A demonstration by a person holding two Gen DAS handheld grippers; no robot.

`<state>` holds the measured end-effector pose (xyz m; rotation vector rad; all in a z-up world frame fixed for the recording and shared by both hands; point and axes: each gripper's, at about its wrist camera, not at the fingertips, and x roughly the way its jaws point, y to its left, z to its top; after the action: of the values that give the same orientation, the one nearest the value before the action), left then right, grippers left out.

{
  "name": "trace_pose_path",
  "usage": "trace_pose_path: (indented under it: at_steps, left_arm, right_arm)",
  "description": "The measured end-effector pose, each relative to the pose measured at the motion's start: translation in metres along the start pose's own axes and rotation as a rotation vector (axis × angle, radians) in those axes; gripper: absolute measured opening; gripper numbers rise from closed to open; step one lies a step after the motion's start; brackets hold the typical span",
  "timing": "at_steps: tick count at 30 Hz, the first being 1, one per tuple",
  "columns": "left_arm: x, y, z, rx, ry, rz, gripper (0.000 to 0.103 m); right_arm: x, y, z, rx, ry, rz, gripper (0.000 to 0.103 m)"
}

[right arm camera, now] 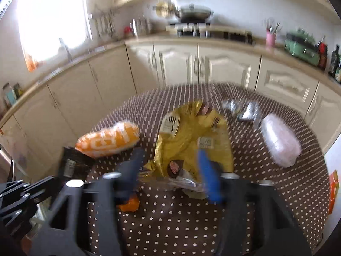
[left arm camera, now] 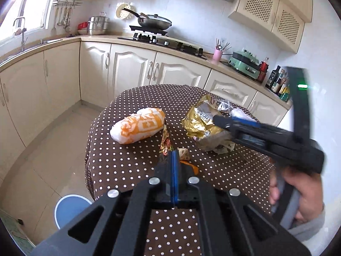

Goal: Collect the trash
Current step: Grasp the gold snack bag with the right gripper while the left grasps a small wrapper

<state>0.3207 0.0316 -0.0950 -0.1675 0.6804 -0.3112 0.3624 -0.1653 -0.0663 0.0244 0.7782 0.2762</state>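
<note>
A bench [left arm camera: 119, 166] draped in a brown, white-dotted cloth is shown before cream cabinets [left arm camera: 132, 68]. On the counter behind are set a lidded wok [left arm camera: 154, 20] on the hob, a steel pot [left arm camera: 98, 24], a pink utensil cup [left arm camera: 217, 55] and a green appliance [left arm camera: 245, 63]. A blue stool [left arm camera: 71, 209] is seen on the tiled floor.

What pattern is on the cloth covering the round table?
Brown tablecloth with small white polka dots, clearest in the left wrist view.

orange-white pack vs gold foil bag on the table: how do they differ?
The orange-white pack is plump, rounded and looks closed; the gold foil bag is crumpled, flattened and torn open. The pack lies clear of both grippers; the bag sits at the right gripper. Both lie on the polka-dot tablecloth.
</note>
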Motion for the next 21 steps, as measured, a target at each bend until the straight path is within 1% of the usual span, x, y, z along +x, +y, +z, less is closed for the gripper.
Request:
trace_pose_path:
  at_steps: [2,8,10,14,16,21]
  left_arm:
    - [-0.003,0.0,-0.001,0.012,-0.002,-0.005,0.0]
    - [-0.009,0.005,-0.001,-0.009,-0.01,-0.045,0.0]
    - [-0.009,0.002,0.0,-0.009,-0.012,-0.061,0.0]
    - [-0.003,-0.008,0.003,0.002,0.001,-0.095,0.0]
    - [0.002,-0.012,0.003,0.006,0.012,-0.097,0.0]
    - [0.004,-0.018,0.003,0.014,0.005,-0.099,0.0]
  right_arm:
    - [0.006,-0.001,-0.003,-0.007,0.024,-0.006,0.022]
    - [0.002,-0.009,-0.012,-0.011,0.026,-0.013,0.012]
    - [-0.001,-0.015,-0.014,0.0,0.028,-0.005,0.005]
    - [-0.007,-0.017,-0.011,-0.003,0.016,-0.02,0.005]
    - [-0.009,-0.019,-0.011,0.001,0.009,-0.022,0.005]
    - [-0.027,-0.019,-0.01,-0.004,-0.058,-0.012,0.004]
